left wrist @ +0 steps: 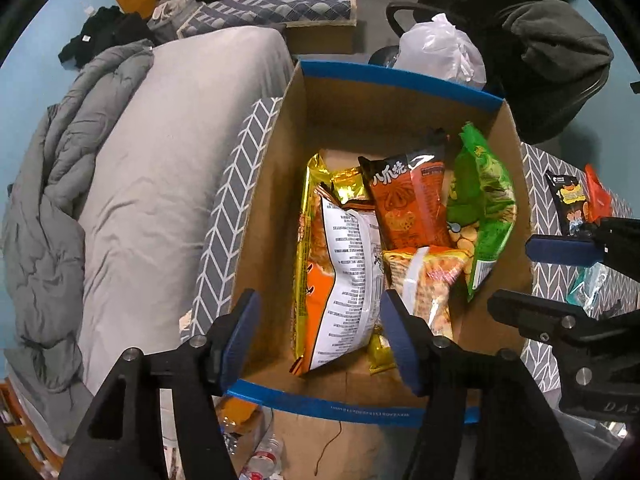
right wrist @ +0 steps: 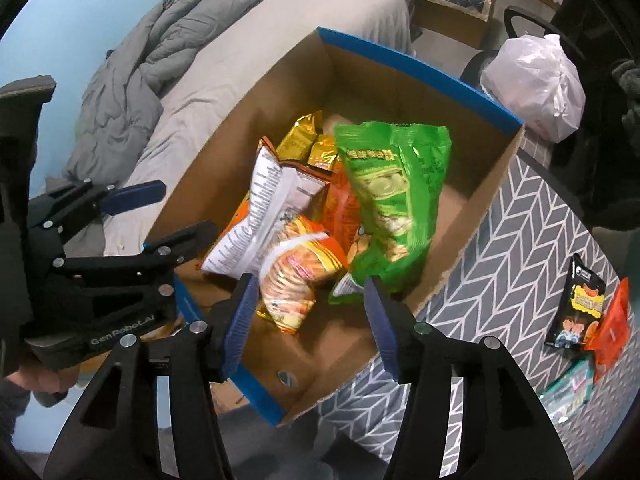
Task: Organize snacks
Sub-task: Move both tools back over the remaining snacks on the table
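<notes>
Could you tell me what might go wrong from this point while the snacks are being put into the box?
The green bag leans upright against the other packs and could slump over. The cardboard box sits at the table's edge, so a nudge might tip it off. Packets remaining on the table, such as the black packet, could be overlooked.

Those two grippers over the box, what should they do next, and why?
Probably swing the right gripper toward the black snack packet on the patterned table. Both grippers, the left gripper too, are open and empty above the cardboard box, and packets remain outside.
</notes>
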The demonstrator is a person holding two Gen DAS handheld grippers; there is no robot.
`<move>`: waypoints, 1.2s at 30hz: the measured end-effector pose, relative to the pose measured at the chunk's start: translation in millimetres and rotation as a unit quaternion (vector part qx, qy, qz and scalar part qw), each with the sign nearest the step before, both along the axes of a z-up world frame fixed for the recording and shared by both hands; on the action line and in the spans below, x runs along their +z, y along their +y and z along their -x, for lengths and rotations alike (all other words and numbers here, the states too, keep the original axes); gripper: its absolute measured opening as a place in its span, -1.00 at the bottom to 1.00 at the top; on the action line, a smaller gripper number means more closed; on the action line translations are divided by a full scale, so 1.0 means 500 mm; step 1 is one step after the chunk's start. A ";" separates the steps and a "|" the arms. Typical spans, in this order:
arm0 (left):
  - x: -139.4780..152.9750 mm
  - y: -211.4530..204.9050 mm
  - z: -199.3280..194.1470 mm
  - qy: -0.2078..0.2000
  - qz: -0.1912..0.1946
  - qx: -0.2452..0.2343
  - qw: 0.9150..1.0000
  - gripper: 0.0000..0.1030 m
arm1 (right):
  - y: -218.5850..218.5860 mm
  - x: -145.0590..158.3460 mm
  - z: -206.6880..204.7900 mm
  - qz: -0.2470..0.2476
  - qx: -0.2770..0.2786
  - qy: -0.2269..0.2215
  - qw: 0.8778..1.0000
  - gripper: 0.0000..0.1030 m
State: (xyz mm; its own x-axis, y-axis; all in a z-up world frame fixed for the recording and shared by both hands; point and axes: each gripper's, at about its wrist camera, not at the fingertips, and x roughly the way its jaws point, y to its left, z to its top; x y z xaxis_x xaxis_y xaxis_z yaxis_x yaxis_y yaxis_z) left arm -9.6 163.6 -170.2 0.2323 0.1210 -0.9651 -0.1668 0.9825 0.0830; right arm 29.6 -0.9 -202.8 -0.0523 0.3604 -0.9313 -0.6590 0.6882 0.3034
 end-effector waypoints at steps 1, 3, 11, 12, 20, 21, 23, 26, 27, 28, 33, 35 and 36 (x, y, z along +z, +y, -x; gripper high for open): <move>0.003 -0.002 -0.001 -0.001 -0.001 0.000 1.000 0.23 | -0.002 0.001 0.000 0.001 -0.002 -0.001 1.000 0.10; 0.011 -0.006 0.000 -0.001 0.001 0.000 1.000 0.24 | -0.011 0.008 0.000 0.001 -0.009 -0.005 1.000 0.10; 0.054 -0.050 -0.001 -0.013 0.029 -0.012 0.999 0.33 | -0.074 0.041 -0.007 0.009 -0.056 -0.029 0.998 0.32; 0.061 -0.060 -0.003 -0.016 0.032 -0.016 0.999 0.36 | -0.085 0.044 -0.008 0.010 -0.063 -0.031 0.997 0.32; 0.099 -0.158 -0.039 -0.024 0.050 -0.076 0.996 0.38 | -0.215 0.066 -0.022 0.010 -0.163 -0.038 0.986 0.42; 0.100 -0.177 -0.047 -0.023 0.052 -0.090 0.994 0.39 | -0.237 0.067 -0.023 0.010 -0.180 -0.038 0.983 0.42; 0.101 -0.204 -0.058 -0.019 0.049 -0.111 0.992 0.39 | -0.275 0.069 -0.024 0.009 -0.208 -0.037 0.977 0.42; 0.101 -0.256 -0.077 -0.011 0.038 -0.150 0.988 0.39 | -0.340 0.066 -0.022 0.007 -0.255 -0.034 0.966 0.42; 0.102 -0.277 -0.084 -0.010 0.035 -0.165 0.986 0.39 | -0.363 0.064 -0.021 0.006 -0.271 -0.033 0.962 0.43; 0.102 -0.294 -0.090 -0.009 0.034 -0.175 0.984 0.39 | -0.386 0.062 -0.020 0.006 -0.285 -0.031 0.958 0.43; 0.106 -0.387 -0.114 -0.006 0.031 -0.227 0.973 0.39 | -0.503 0.050 -0.006 0.006 -0.353 -0.022 0.935 0.44; 0.104 -0.430 -0.121 -0.005 0.030 -0.246 0.969 0.39 | -0.551 0.040 0.003 0.008 -0.380 -0.017 0.925 0.45; 0.101 -0.448 -0.123 -0.003 0.030 -0.254 0.967 0.39 | -0.575 0.034 0.009 0.010 -0.393 -0.012 0.919 0.45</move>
